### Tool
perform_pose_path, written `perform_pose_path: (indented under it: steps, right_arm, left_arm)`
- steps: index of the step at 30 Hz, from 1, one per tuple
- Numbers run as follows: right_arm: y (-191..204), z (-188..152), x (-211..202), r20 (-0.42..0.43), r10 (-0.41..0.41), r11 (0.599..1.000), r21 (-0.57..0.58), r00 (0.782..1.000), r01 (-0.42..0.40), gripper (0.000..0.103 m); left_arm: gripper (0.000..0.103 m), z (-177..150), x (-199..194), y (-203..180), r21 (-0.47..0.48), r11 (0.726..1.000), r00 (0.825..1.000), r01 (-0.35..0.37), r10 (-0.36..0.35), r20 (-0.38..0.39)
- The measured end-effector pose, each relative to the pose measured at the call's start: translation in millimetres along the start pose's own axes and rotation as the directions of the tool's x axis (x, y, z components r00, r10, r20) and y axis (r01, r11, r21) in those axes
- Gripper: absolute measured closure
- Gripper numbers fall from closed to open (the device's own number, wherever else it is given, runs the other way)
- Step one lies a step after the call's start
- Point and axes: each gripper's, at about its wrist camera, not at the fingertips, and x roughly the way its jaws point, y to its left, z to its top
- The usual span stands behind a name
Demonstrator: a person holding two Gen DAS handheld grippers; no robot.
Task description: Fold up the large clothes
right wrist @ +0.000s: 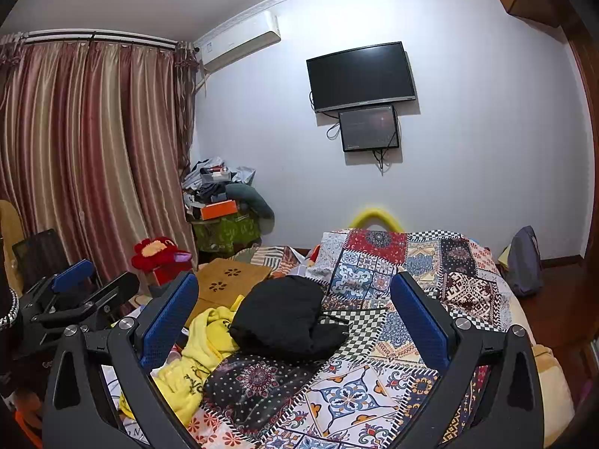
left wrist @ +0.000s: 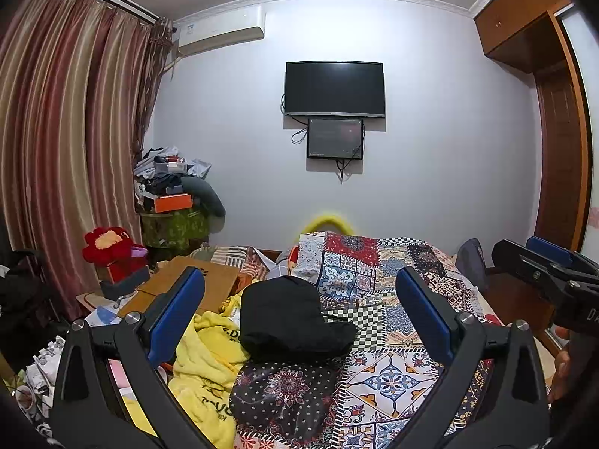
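Note:
A black garment (left wrist: 292, 318) lies bunched on the patchwork bed cover (left wrist: 382, 284), also in the right wrist view (right wrist: 288, 318). A crumpled yellow garment (left wrist: 209, 366) lies just left of it, also seen in the right wrist view (right wrist: 194, 359). My left gripper (left wrist: 299, 292) is open and empty, held above the bed with the black garment between its blue pads. My right gripper (right wrist: 295, 292) is open and empty, likewise framing the black garment. The right gripper also shows at the right edge of the left wrist view (left wrist: 543, 265); the left gripper shows at left in the right wrist view (right wrist: 75, 292).
A wooden lap table (right wrist: 228, 280) and a red plush flower (right wrist: 157, 250) sit left of the bed. A pile of boxes and clothes (right wrist: 221, 202) stands by the curtain (right wrist: 93, 149). A TV (right wrist: 361, 75) hangs on the wall. A grey bag (right wrist: 526, 262) stands at right.

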Motion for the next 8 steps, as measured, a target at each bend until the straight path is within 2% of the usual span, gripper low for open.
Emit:
perform_pose_path:
  steps: [8]
  right_arm:
    - [0.0, -0.2, 2.9, -0.007, 0.000, 1.000, -0.001, 1.000, 0.000, 0.001]
  left_arm:
    - [0.000, -2.0, 0.7, -1.5, 0.009, 1.000, 1.000, 0.003, -0.003, -0.005]
